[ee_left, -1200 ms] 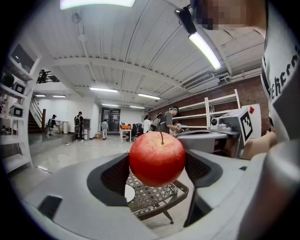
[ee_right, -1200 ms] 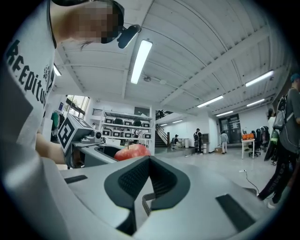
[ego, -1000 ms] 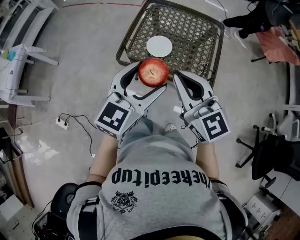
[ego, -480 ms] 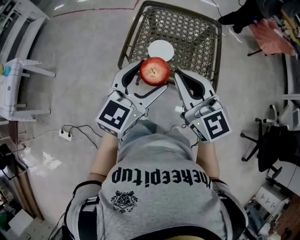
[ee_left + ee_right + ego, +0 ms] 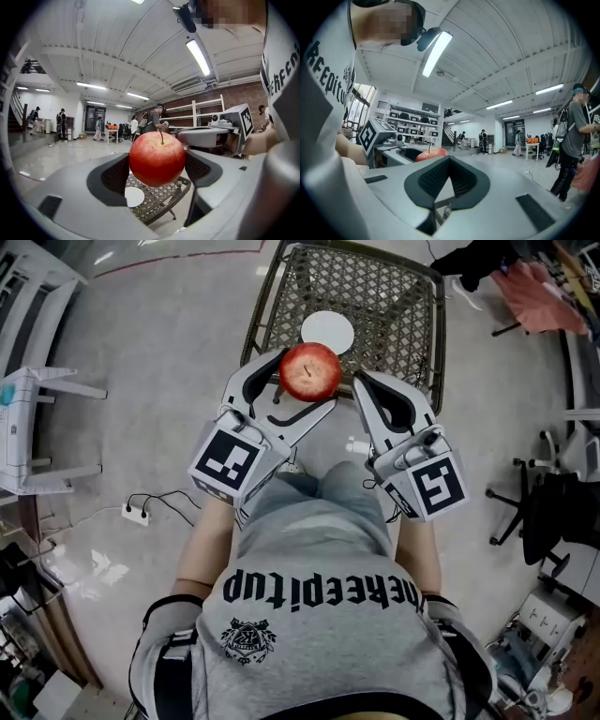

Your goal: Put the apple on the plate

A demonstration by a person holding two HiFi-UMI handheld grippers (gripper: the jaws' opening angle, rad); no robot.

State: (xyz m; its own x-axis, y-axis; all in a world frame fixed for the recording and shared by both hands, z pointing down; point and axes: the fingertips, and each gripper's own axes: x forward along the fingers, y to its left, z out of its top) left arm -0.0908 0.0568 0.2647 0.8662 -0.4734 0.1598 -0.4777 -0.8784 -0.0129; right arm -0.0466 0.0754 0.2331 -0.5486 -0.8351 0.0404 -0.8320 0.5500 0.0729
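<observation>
A grey short-sleeved T-shirt [image 5: 319, 615] with black lettering and a black crest is worn over grey-blue trousers [image 5: 314, 498]. The left tool [image 5: 295, 390] and right tool [image 5: 364, 385] are moulded in grey, lined with black ribbed pads [image 5: 108, 178] and capped with black-and-white marker cubes [image 5: 228, 460].

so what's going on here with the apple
A person holds a gripper in each hand. The left gripper has its jaws shut on a red apple and holds it in the air. The white plate lies just ahead on a metal mesh table, nothing on it yet. The right gripper is beside it, jaws together and empty.
</observation>
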